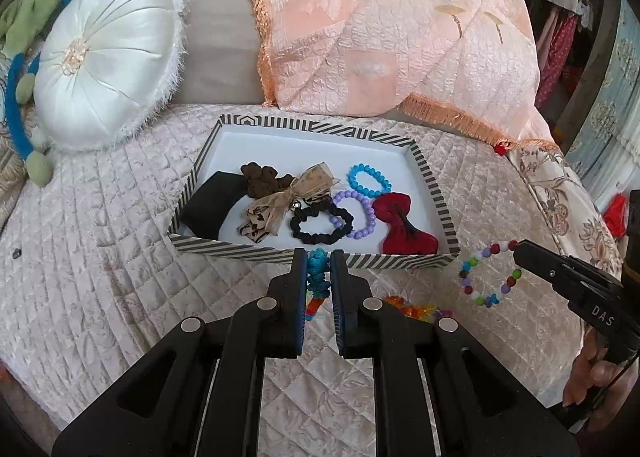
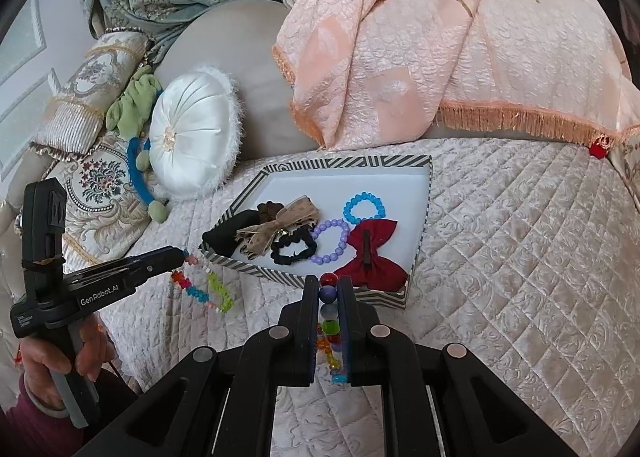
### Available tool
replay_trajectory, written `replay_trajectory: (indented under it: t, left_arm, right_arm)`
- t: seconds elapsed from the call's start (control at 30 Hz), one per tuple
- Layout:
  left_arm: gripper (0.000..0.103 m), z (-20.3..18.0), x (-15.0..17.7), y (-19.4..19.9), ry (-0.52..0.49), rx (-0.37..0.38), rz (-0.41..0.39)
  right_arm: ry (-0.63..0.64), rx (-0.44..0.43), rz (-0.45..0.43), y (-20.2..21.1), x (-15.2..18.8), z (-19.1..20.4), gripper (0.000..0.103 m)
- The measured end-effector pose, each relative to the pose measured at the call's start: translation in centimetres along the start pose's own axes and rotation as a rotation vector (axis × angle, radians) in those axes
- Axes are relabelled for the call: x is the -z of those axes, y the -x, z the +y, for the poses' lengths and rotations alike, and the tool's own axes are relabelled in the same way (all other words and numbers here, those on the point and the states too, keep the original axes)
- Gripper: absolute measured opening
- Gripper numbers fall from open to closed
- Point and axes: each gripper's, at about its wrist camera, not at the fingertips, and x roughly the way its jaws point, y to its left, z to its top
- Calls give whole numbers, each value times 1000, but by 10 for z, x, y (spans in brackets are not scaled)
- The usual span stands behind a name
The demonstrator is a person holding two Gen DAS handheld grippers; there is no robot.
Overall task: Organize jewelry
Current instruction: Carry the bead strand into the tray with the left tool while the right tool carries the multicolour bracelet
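Note:
A striped tray (image 1: 312, 253) (image 2: 256, 189) lies on the quilted bed and holds a black scrunchie (image 1: 320, 223), a purple bead bracelet (image 1: 356, 213), a blue bead bracelet (image 1: 368, 179), a red bow (image 1: 404, 225), a tan ribbon bow (image 1: 280, 197) and a black cloth. My left gripper (image 1: 319, 261) (image 2: 186, 255) is shut on a multicolour crystal bead string (image 1: 318, 277) (image 2: 208, 289), just in front of the tray's near edge. My right gripper (image 2: 329, 289) (image 1: 516, 247) is shut on a multicolour round-bead bracelet (image 2: 328, 297) (image 1: 490, 277), right of the tray's near corner.
A white round cushion (image 1: 104, 65) lies left behind the tray. A peach fringed blanket (image 1: 400, 25) is piled behind it. Orange crystal beads (image 1: 412, 309) lie on the quilt (image 1: 100, 257) under my left gripper. A green and blue plush (image 2: 136, 137) lies by the cushion.

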Motion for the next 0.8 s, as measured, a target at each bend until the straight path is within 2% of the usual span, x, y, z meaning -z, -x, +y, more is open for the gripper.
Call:
replay_trajectory:
  t: [0.3,0.8]
  left_arm:
    - [10,-1,-5,-2,-15,-28,-3]
    - [10,14,-39,-5,-9,-56,-13]
  right_arm:
    - [9,-9,2,-4,-2,5,9]
    - [51,-2,25,-17,-17,18,9]
